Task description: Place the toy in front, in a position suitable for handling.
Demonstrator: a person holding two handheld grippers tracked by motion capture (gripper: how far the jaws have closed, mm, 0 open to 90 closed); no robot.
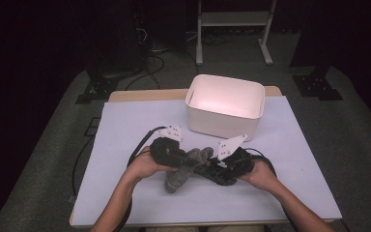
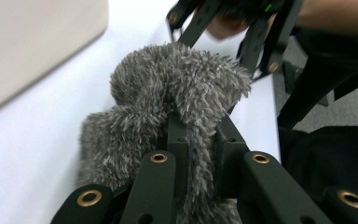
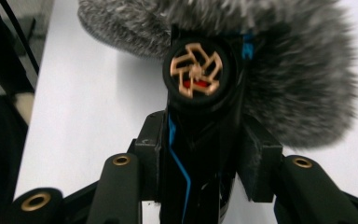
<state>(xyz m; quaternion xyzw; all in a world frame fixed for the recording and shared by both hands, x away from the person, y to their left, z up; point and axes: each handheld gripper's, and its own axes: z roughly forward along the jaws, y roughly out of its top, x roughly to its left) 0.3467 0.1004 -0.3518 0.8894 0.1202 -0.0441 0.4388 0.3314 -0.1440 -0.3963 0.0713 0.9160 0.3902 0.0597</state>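
Note:
A grey furry cover (image 1: pixel 186 166) hangs just above the white table sheet between the two hands. My left gripper (image 1: pixel 174 157) comes in from the left, shut on the fur. In the left gripper view its jaws pinch a fold of the furry cover (image 2: pixel 168 107) at the left gripper's (image 2: pixel 200 135) tips. My right gripper (image 1: pixel 212 169) faces it from the right. In the right gripper view the right gripper (image 3: pixel 200 158) is shut on a black cylinder (image 3: pixel 196 74) with a copper lattice end and a blue stripe. The furry cover (image 3: pixel 298 93) lies behind and around the cylinder's far end.
A white open bin (image 1: pixel 224 104) stands at the back of the table, just beyond the hands. The white sheet (image 1: pixel 125 145) covers the tabletop. Cables trail from both grippers. A pale frame (image 1: pixel 232 29) stands on the floor behind.

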